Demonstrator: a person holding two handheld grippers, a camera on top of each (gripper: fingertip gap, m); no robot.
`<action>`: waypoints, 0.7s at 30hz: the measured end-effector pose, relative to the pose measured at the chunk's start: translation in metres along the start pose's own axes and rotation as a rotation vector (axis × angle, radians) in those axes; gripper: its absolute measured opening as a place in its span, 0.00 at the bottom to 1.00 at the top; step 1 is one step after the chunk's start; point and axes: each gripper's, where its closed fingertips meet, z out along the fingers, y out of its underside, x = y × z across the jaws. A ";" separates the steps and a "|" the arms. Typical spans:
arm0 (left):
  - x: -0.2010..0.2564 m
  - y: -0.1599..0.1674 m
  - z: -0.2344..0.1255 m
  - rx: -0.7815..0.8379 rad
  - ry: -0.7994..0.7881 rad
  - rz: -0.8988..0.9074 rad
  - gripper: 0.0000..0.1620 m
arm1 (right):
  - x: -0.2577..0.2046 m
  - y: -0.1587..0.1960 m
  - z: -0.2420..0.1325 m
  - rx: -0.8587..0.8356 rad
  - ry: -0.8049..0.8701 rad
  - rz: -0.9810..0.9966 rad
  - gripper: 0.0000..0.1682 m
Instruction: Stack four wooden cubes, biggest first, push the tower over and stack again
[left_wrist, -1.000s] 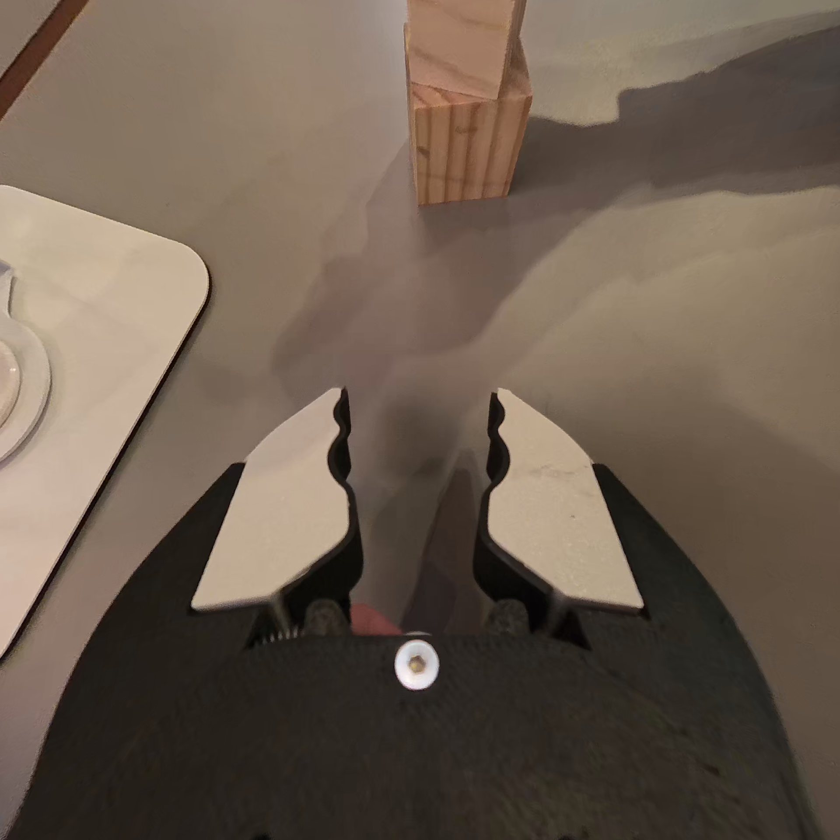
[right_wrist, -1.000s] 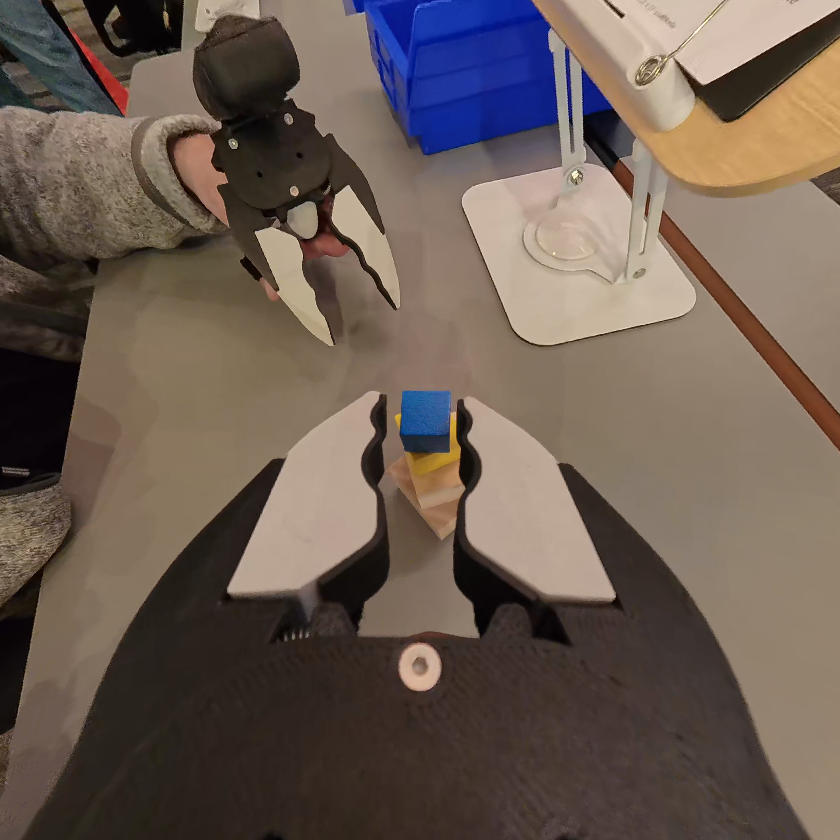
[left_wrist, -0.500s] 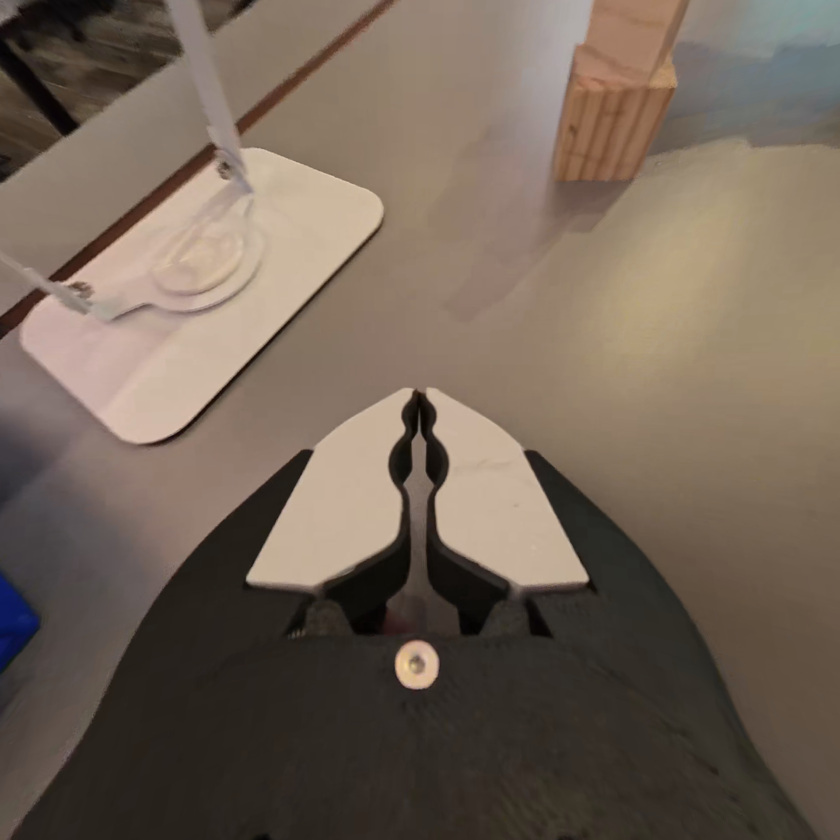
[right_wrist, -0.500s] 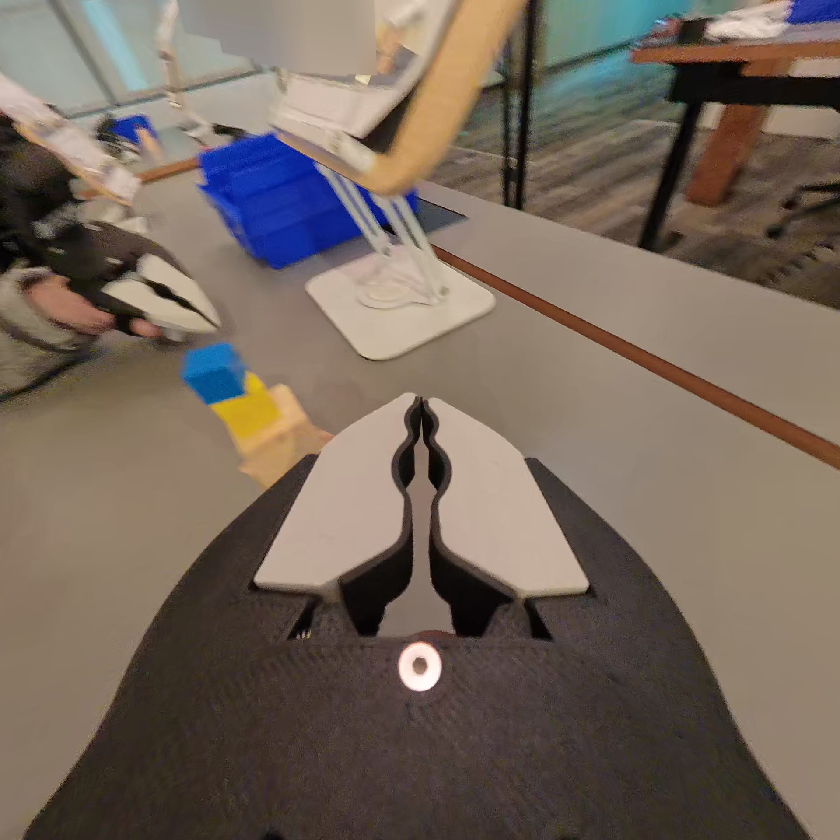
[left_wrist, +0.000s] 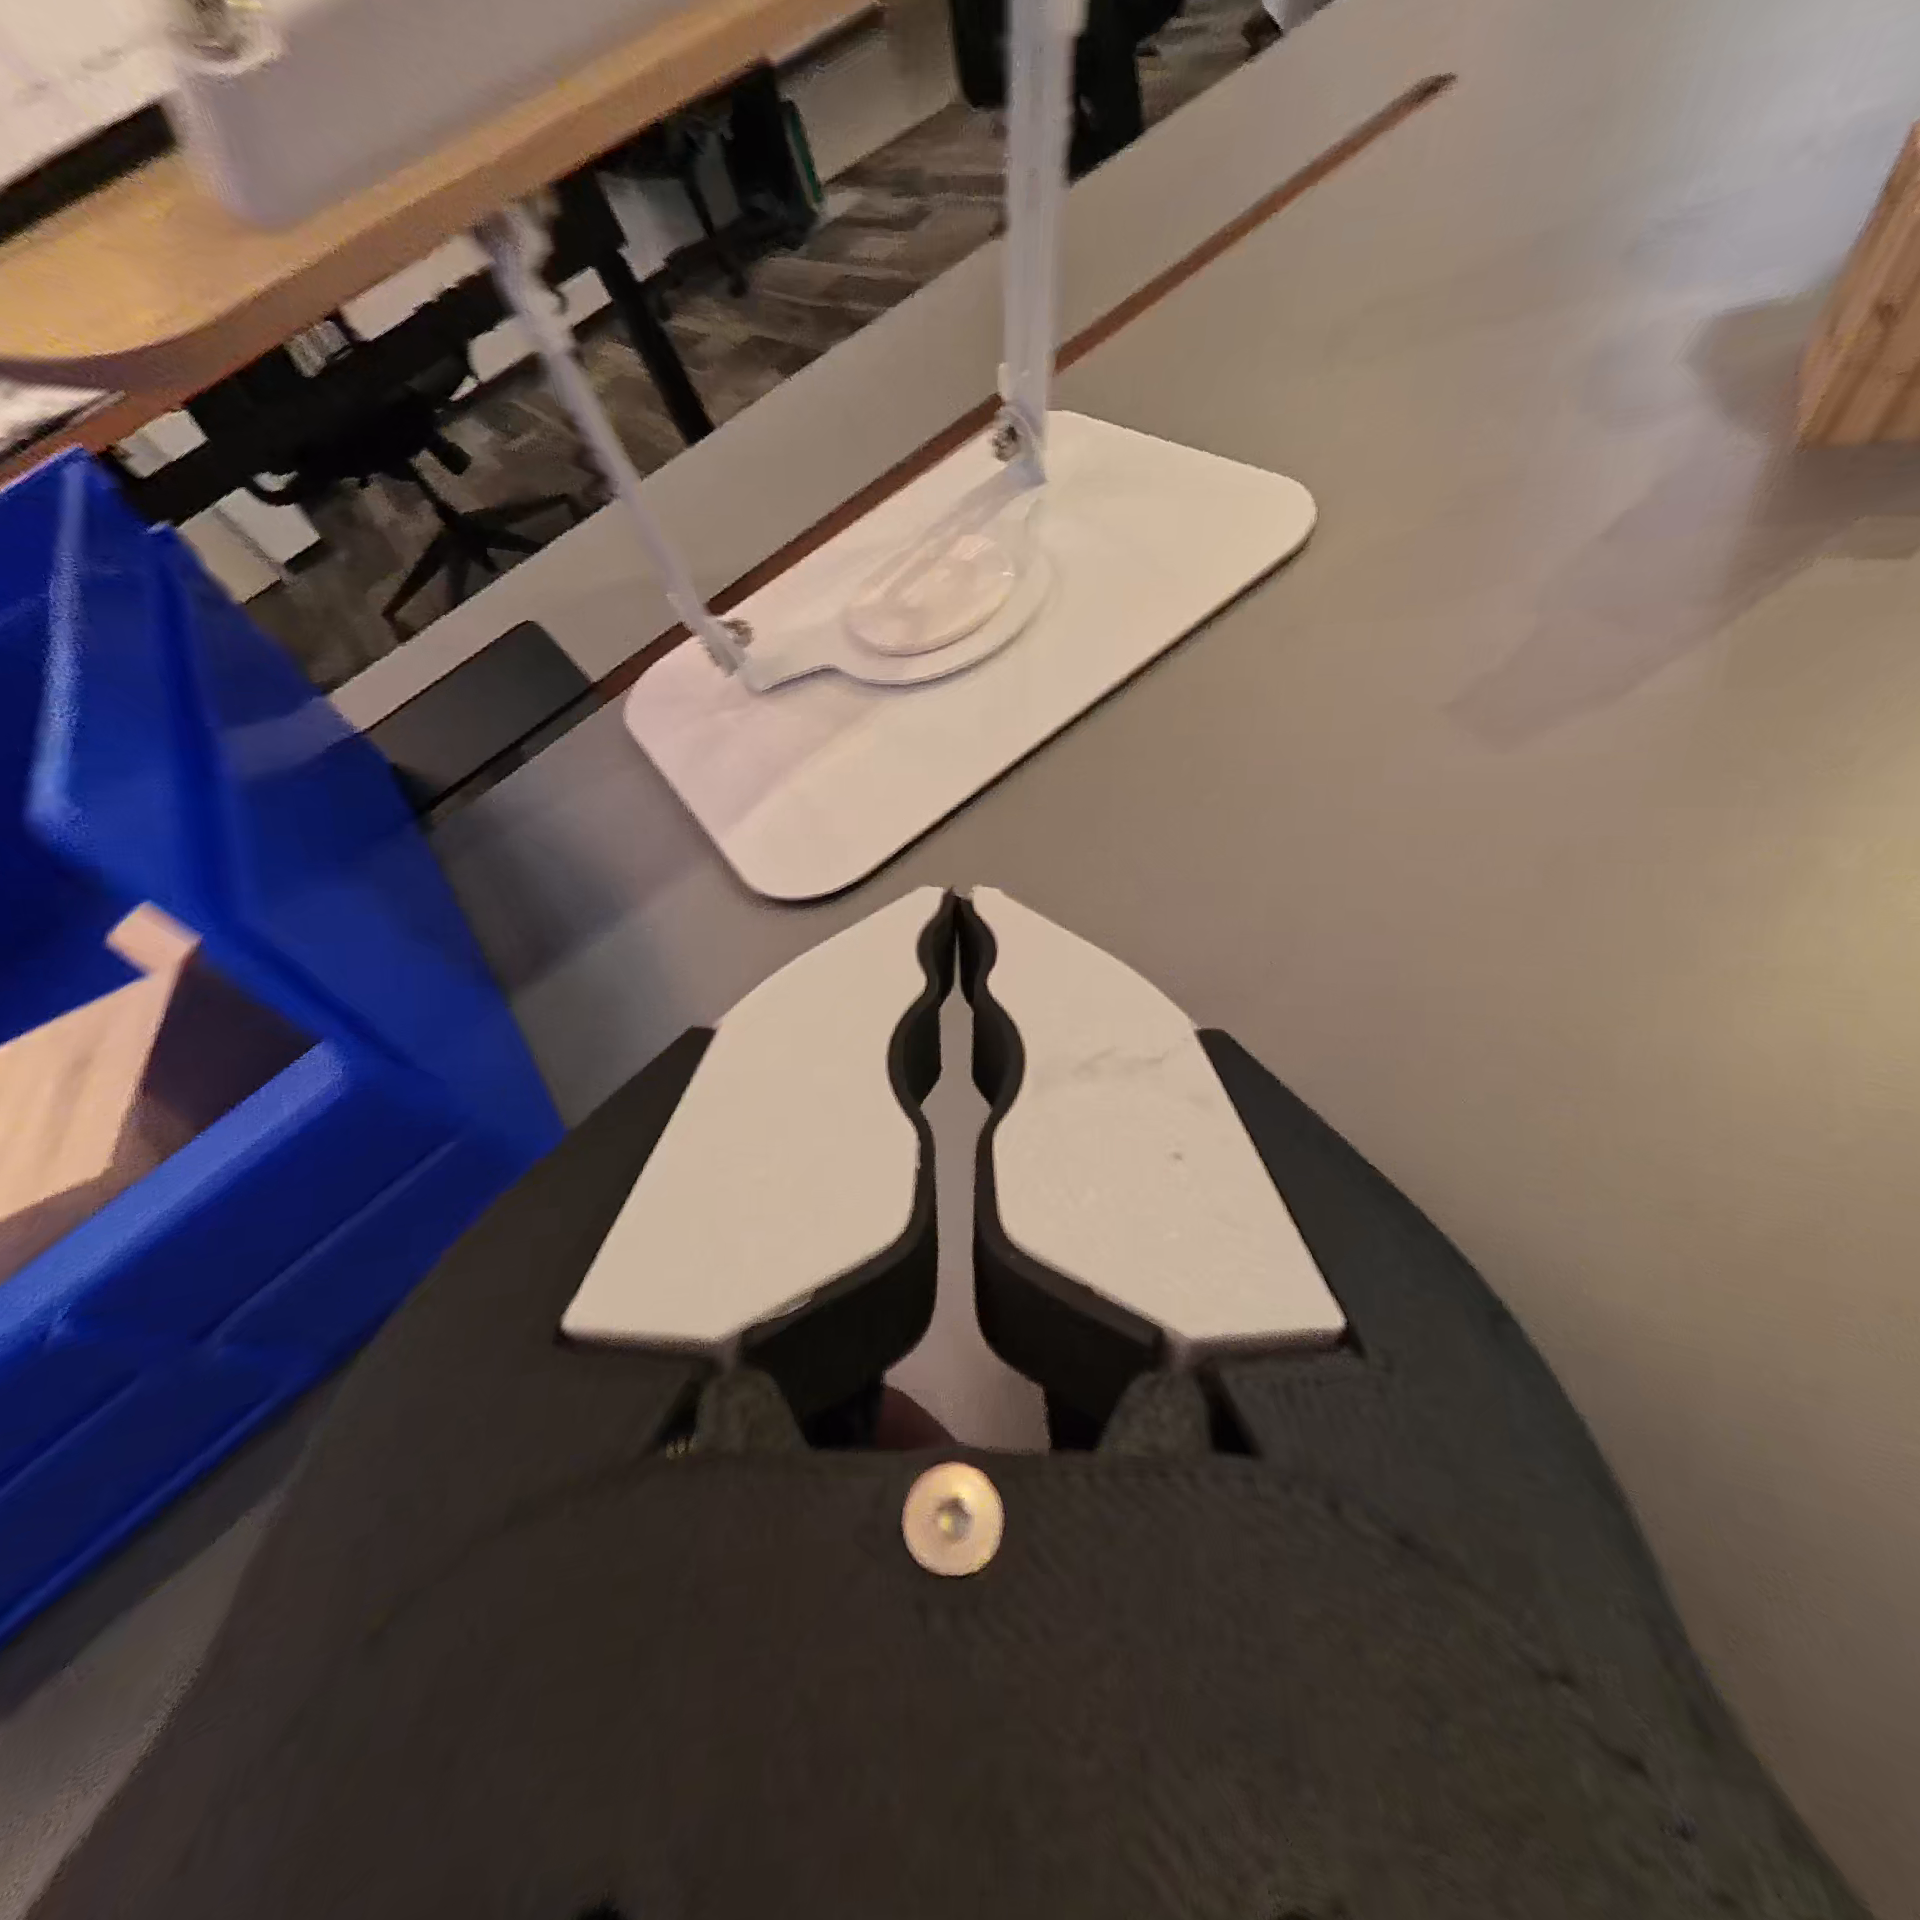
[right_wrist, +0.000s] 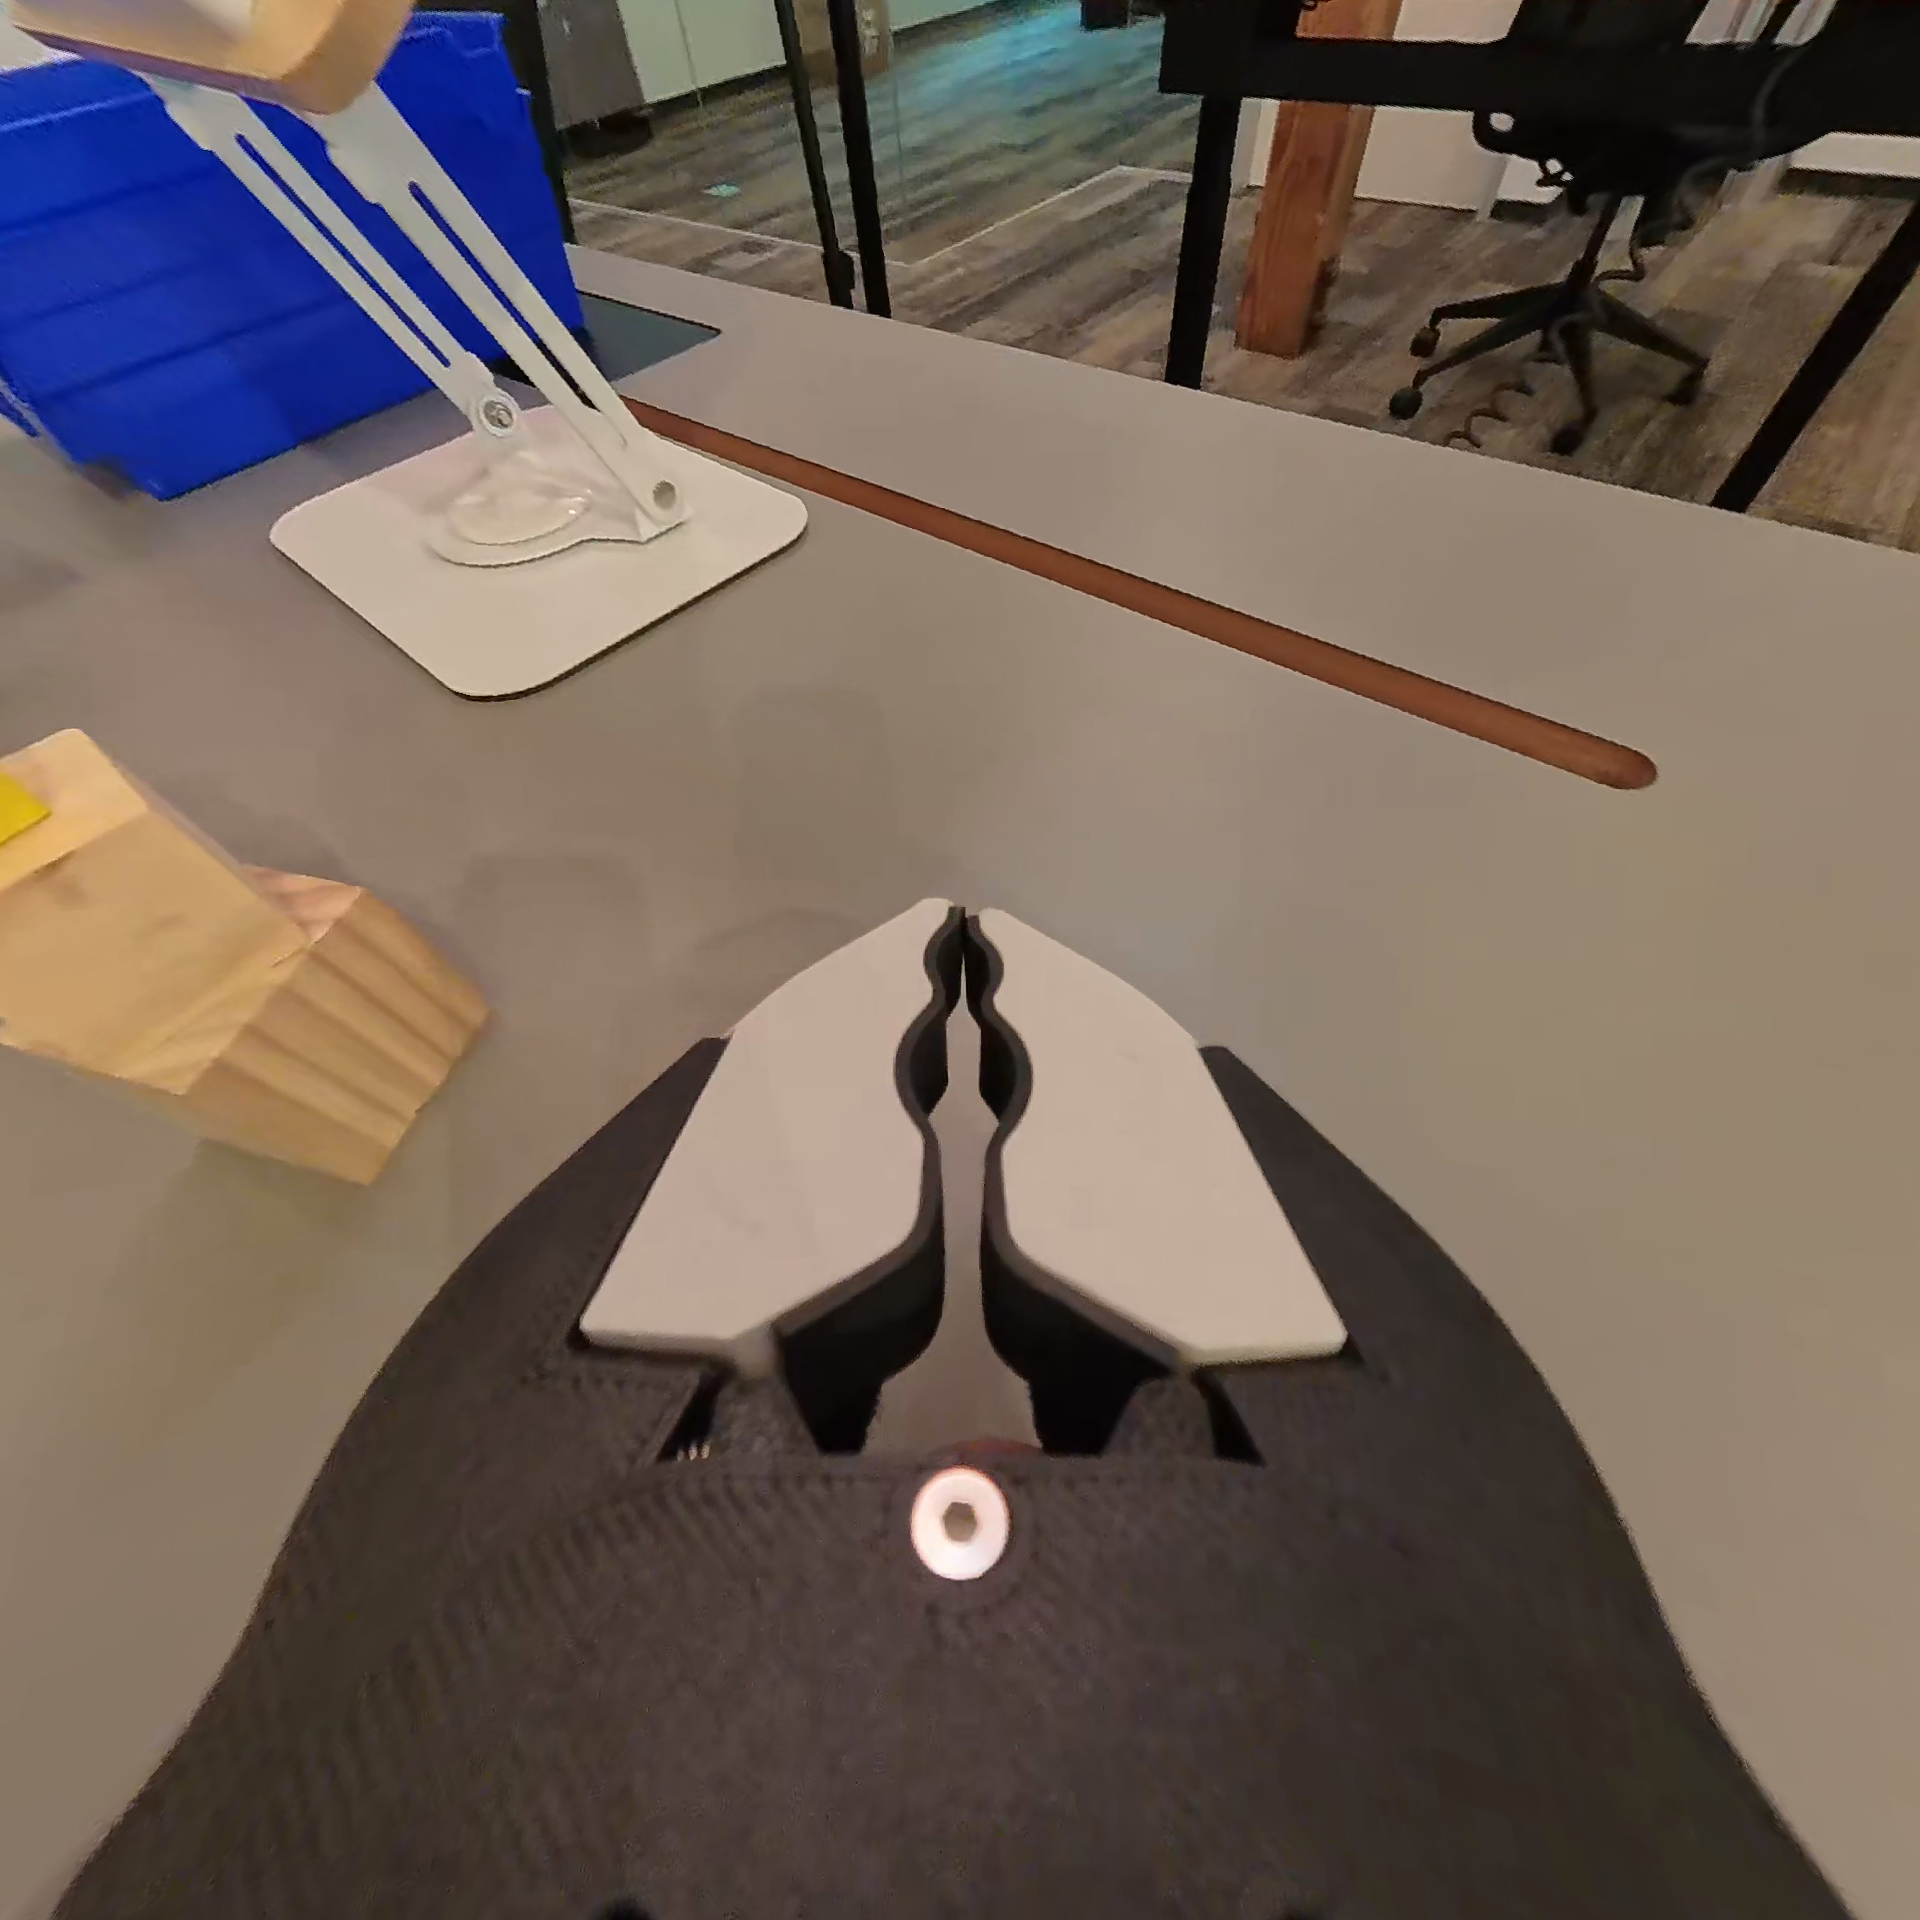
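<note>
In the right wrist view the tower stands at the left edge: the biggest wooden cube at the bottom, a smaller wooden cube on it, and a corner of the yellow cube above. The blue cube is out of frame. My right gripper is shut and empty, to the right of the tower and apart from it. In the left wrist view only an edge of the big wooden cube shows at the right border. My left gripper is shut and empty, far left of that cube.
A white stand base with slanted legs sits on the grey table ahead of my left gripper; it also shows in the right wrist view. A blue bin stands at the left. A brown groove runs across the table. My right fingertips sit around 45 centimetres from my left ones. It is some 15 centimetres from my right tips to the biggest wooden cube.
Both grippers went from open to shut and swung away from the tower. The right gripper let go of the blue cube on top. The tower slid to the edge of both views.
</note>
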 end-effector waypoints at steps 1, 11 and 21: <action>-0.007 0.000 -0.005 0.016 -0.026 -0.026 0.00 | 0.001 0.000 0.000 0.000 0.004 0.004 0.00; -0.036 0.011 -0.036 0.060 -0.129 -0.097 0.00 | 0.000 0.005 0.003 -0.036 0.017 -0.032 0.00; -0.026 0.012 -0.030 0.035 -0.100 0.001 0.00 | 0.006 0.006 0.002 -0.044 0.060 -0.018 0.00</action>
